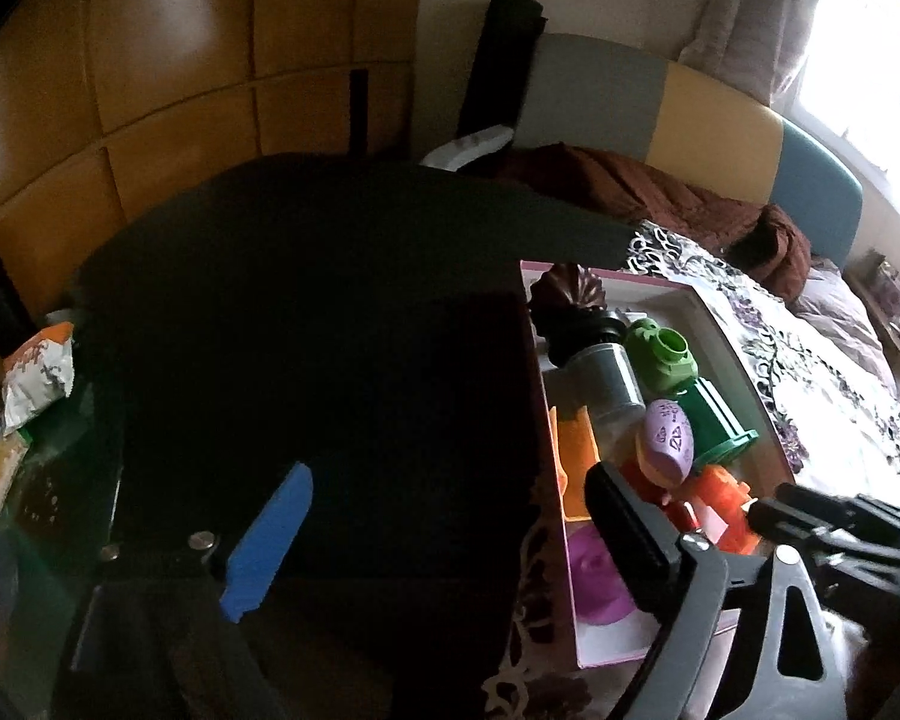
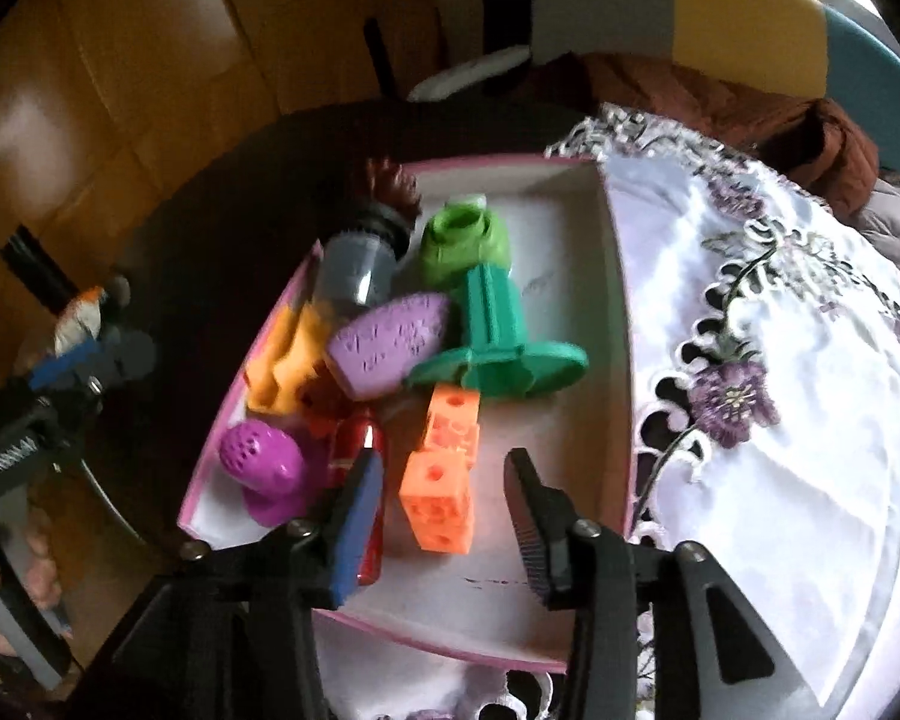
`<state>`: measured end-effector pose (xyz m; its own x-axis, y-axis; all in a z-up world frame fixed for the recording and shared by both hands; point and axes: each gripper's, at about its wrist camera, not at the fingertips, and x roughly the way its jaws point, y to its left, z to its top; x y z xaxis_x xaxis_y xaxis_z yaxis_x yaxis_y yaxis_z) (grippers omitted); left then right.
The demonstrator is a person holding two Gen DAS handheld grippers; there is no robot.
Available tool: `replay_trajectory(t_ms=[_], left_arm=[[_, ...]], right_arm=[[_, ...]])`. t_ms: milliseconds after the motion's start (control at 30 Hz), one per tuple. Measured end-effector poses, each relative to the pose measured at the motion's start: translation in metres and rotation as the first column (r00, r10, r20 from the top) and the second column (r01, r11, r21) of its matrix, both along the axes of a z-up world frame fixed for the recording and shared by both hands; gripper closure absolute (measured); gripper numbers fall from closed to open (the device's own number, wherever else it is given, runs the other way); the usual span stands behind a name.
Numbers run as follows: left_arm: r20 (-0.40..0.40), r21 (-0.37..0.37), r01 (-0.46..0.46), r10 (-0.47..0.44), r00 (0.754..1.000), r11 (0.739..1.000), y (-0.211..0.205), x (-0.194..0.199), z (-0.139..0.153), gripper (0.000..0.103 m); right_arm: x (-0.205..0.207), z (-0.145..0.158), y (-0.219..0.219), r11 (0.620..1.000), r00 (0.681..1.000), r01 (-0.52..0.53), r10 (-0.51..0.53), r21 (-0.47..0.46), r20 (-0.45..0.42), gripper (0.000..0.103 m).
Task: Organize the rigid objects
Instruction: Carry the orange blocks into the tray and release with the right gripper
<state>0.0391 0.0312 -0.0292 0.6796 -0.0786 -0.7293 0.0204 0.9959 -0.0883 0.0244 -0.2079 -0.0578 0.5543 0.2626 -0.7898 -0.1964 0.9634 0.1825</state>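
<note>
Pink-rimmed cardboard box (image 2: 615, 276) sat on a white embroidered cloth (image 2: 810, 420), packed with plastic pieces: an orange holed block (image 2: 444, 474), a green flanged post (image 2: 498, 330), a light green ring-topped piece (image 2: 462, 240), a lilac textured wedge (image 2: 390, 336), a magenta perforated knob (image 2: 264, 468), a red bottle-like piece (image 2: 360, 450), a yellow-orange shape (image 2: 288, 366) and a grey cylinder (image 2: 354, 270) with a dark ridged cap. Blurred white lettering on the black body at the far left of the right wrist view, not readable; no other writing legible.

Seen only from the left wrist: a dark tabletop (image 1: 330, 330) filling most of the frame, crumpled orange-and-white packets (image 1: 36, 378) at its left edge, and a window with curtains. Seen only from the right wrist: the box's whole interior and bare fingers (image 2: 6, 582) wrapped round the other tool's handle.

Right gripper (image 2: 444, 516) hovered low over the box's near end, jaws spread wide, nothing between them, the orange block just ahead. Left gripper (image 1: 444, 516) also spread apart and empty, blue pad (image 1: 270, 540) over the dark table, black pad (image 1: 624, 534) over the box's left side.
</note>
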Motion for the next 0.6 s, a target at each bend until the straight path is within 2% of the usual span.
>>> replay_trajectory(t_ms=[167,400,533,600], left_arm=[[0.021,0.002,-0.009,0.009,1.0,1.0,-0.006,-0.008,0.003,0.0],[0.017,-0.003,-0.036,0.036,0.999,0.999,-0.017,-0.017,0.008,0.0],[0.057,-0.037,-0.031,0.033,0.998,0.999,-0.02,-0.028,0.013,0.0],[0.098,0.005,-0.057,0.056,0.994,0.998,-0.023,-0.035,0.018,0.0]], right_arm=[[-0.014,0.016,-0.011,0.996,0.993,0.082,-0.084,0.027,0.084,0.056],[-0.027,0.025,-0.013,0.972,0.959,0.228,-0.213,-0.062,0.187,0.056],[-0.034,0.023,-0.013,0.958,0.946,0.271,-0.247,-0.093,0.212,0.056],[-0.039,0.024,-0.011,0.952,0.938,0.287,-0.257,-0.106,0.231,0.056]])
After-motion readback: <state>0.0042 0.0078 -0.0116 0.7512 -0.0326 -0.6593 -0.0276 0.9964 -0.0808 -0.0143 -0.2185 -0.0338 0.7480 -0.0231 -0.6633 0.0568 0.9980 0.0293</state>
